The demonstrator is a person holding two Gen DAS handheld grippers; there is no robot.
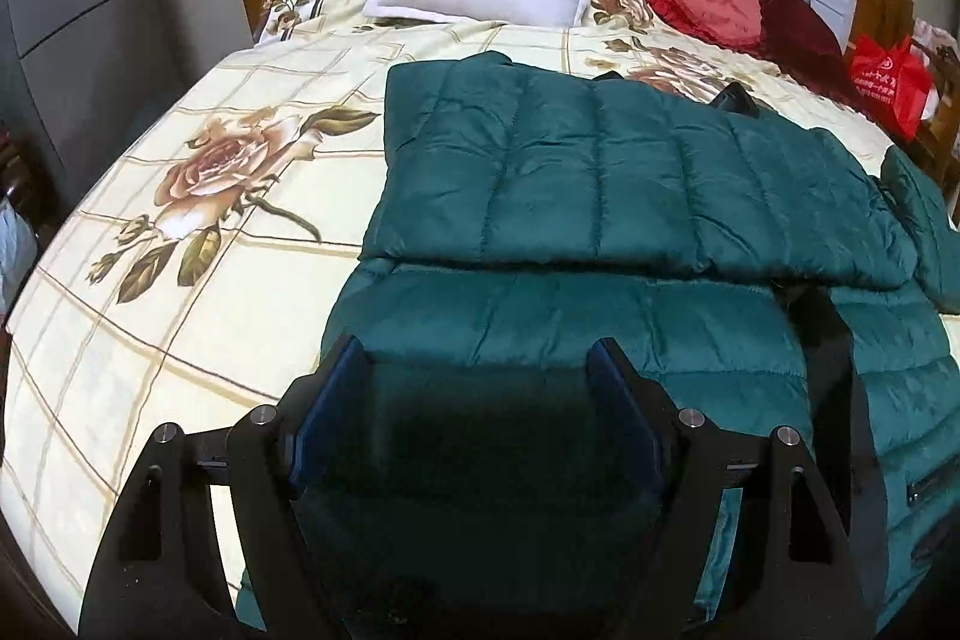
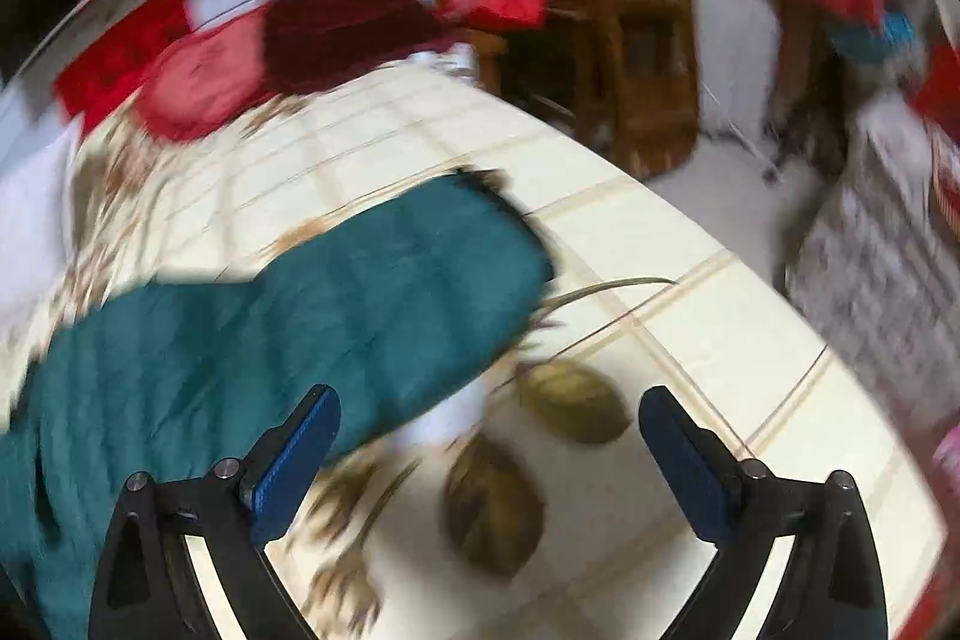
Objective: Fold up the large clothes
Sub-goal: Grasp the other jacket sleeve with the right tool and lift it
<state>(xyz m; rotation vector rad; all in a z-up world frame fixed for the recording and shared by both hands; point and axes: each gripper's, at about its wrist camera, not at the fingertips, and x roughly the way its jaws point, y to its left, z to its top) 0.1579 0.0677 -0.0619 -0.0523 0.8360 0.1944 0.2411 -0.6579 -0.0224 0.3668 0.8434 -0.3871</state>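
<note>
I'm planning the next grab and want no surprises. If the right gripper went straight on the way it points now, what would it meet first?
Most likely the floral bedspread: the open right gripper points at bare sheet beside the green jacket's sleeve, which lies just left of its line. The view is blurred, so depth is uncertain.

Motion blur smears the whole right wrist view: the green jacket (image 2: 288, 316), red cushions (image 2: 198, 94) and wooden chair (image 2: 636, 58) lose their edges. In the left wrist view, the jacket (image 1: 600, 172) runs off the right edge, and its near part lies in shadow behind the left gripper (image 1: 480, 370).
</note>
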